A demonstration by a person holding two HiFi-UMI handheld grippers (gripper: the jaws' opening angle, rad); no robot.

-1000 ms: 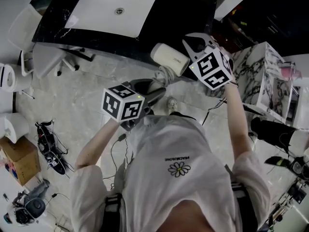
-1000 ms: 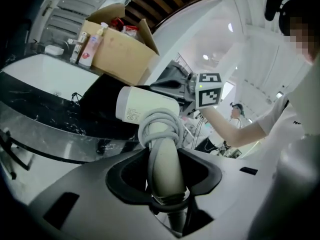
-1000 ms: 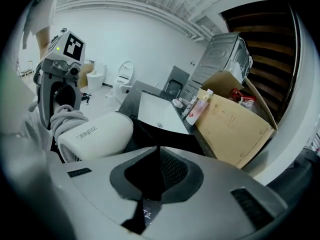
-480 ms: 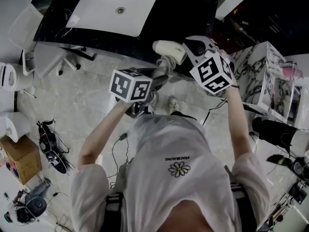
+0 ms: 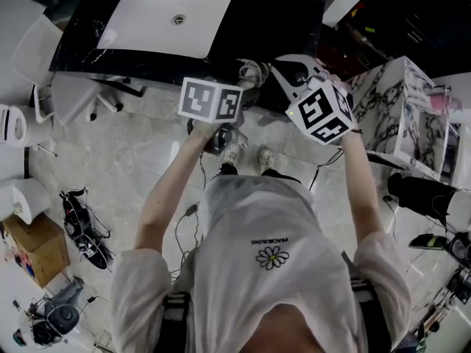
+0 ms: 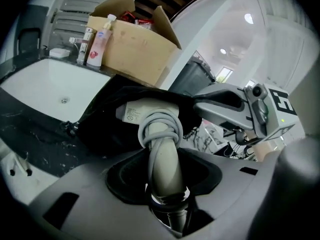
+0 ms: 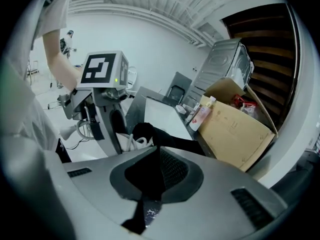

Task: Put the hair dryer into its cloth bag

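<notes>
Beyond the tools: cardboard box (image 6: 132, 51) and sink (image 6: 45, 84). The left tool (image 6: 167, 186) grasps the hair dryer (image 6: 162, 149) handle, head inside the bag (image 6: 102, 129) ahead; the right tool (image 7: 149, 181) is clenched on the bag's edge.

Occlusions: dryer partly in bag

Hair dryer (image 6: 161, 151): part of the barrel is buried in the black cloth bag (image 6: 105, 129), can't tell how far in. Print on its label (image 6: 132, 113) is too small to read. Handle's lower end is sunk between the left gripper (image 6: 167, 194) fingers. In the head view the marker cube (image 5: 211, 100) hides those fingers and most of the dryer, and the bag is lost against the black surface (image 5: 283, 13). Right gripper (image 7: 152, 159): pinched cloth merges with the dark fingers, so its edge is untraceable.
</notes>
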